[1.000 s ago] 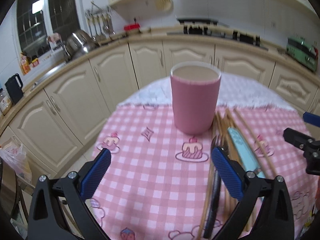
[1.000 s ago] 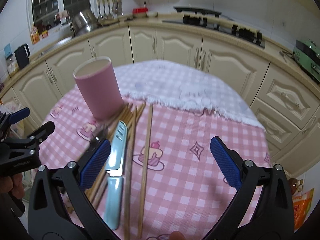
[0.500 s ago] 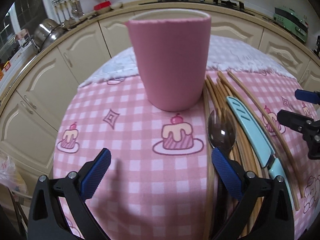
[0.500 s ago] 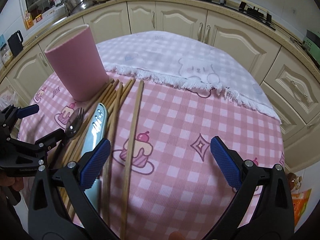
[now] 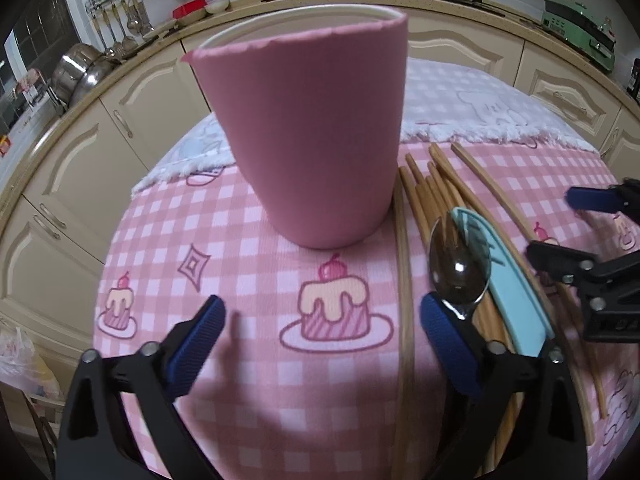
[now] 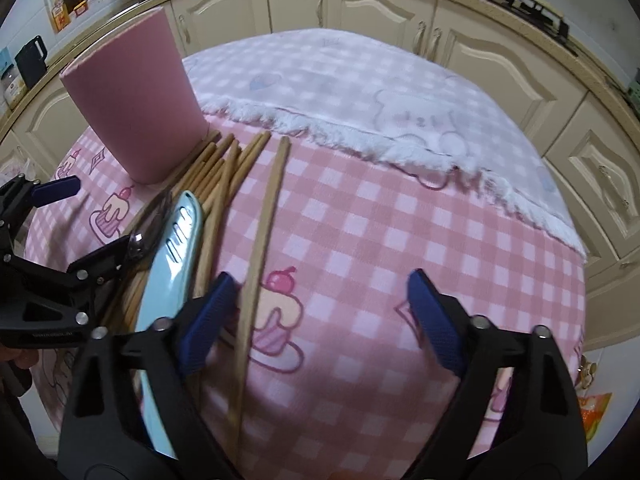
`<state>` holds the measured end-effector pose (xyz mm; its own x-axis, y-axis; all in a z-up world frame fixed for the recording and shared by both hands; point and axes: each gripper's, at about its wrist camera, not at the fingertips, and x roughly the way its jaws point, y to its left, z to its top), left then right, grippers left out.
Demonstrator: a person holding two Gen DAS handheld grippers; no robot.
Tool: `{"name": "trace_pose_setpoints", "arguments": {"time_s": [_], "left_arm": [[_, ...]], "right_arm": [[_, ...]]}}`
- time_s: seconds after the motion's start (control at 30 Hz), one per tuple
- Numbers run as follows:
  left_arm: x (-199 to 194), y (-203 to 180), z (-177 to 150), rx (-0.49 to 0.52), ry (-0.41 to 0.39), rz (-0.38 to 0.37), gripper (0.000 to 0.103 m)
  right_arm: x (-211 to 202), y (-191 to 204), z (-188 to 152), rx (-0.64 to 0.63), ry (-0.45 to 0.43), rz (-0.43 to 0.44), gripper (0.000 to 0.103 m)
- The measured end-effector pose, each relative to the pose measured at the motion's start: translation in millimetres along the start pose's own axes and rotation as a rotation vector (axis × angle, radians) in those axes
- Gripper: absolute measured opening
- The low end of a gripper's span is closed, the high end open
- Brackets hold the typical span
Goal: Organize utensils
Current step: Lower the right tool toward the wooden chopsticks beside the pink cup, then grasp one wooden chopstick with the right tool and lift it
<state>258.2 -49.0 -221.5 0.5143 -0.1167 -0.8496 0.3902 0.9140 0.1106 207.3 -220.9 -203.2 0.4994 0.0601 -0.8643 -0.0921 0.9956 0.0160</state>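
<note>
A tall pink cup (image 5: 312,136) stands upright on the pink checked tablecloth (image 5: 248,272); it also shows in the right wrist view (image 6: 136,92). To its right lie several wooden chopsticks (image 5: 432,188), a metal spoon (image 5: 460,268) and a light blue sheathed knife (image 5: 516,304). My left gripper (image 5: 320,344) is open and empty, low over the cloth just in front of the cup. My right gripper (image 6: 320,320) is open and empty; one chopstick (image 6: 260,256) lies just inside its left finger.
A white fringed cloth (image 6: 360,92) covers the far half of the round table. Cream kitchen cabinets (image 6: 360,4) and a counter curve behind. The right gripper shows at the right edge of the left wrist view (image 5: 592,248).
Both grippers have moved forward and lower towards the table. The cup now looms large in front of my left gripper; the chopsticks now reach my right gripper's left finger.
</note>
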Motion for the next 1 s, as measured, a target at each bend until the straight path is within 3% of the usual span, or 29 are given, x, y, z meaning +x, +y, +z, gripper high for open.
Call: {"name": "trace_pose_setpoints", "arguments": {"time_s": [0.1, 0.2, 0.23, 0.3, 0.37, 0.4, 0.67, 0.87, 1.0], "left_arm": [[1.4, 1.3, 4.6, -0.023, 0.011, -0.058, 0.073], [0.7, -6.0, 6.4, -0.010, 0.008, -0.075, 0.059], [0.3, -7.7, 7.3, -0.009, 0.007, -0.083, 0.054], [-1.2, -12.6, 7.7, 0.002, 0.000, -0.098, 0.043], [-4.5, -19.3, 4.4, 0.014, -0.003, -0.107, 0.015], [-6.6, -21.8, 3.3, 0.021, 0.002, -0.118, 0.007], [-30.4, -18.1, -21.4, -0.010, -0.043, -0.160, 0.005], [-77.1, -12.0, -30.7, -0.029, -0.214, -0.183, 0.006], [-109.5, -3.2, -29.6, -0.089, -0.385, -0.192, 0.005]], "right_arm": [[2.4, 3.1, 5.2, -0.014, -0.001, 0.000, 0.066], [2.3, 7.0, 10.0, -0.029, -0.002, 0.010, 0.034], [2.3, 10.4, 10.2, -0.042, -0.001, 0.009, 0.032], [1.6, 15.8, 9.3, -0.069, -0.003, 0.021, 0.017], [-0.1, 17.7, 6.5, -0.067, -0.006, 0.038, 0.010], [-1.0, 16.8, 5.3, -0.059, -0.006, 0.049, 0.007], [-22.2, -11.4, -10.7, 0.057, -0.078, 0.166, 0.006], [-59.6, -30.8, -12.3, 0.142, -0.241, 0.272, 0.006], [-83.9, -35.2, -6.0, 0.154, -0.371, 0.334, 0.006]]}}
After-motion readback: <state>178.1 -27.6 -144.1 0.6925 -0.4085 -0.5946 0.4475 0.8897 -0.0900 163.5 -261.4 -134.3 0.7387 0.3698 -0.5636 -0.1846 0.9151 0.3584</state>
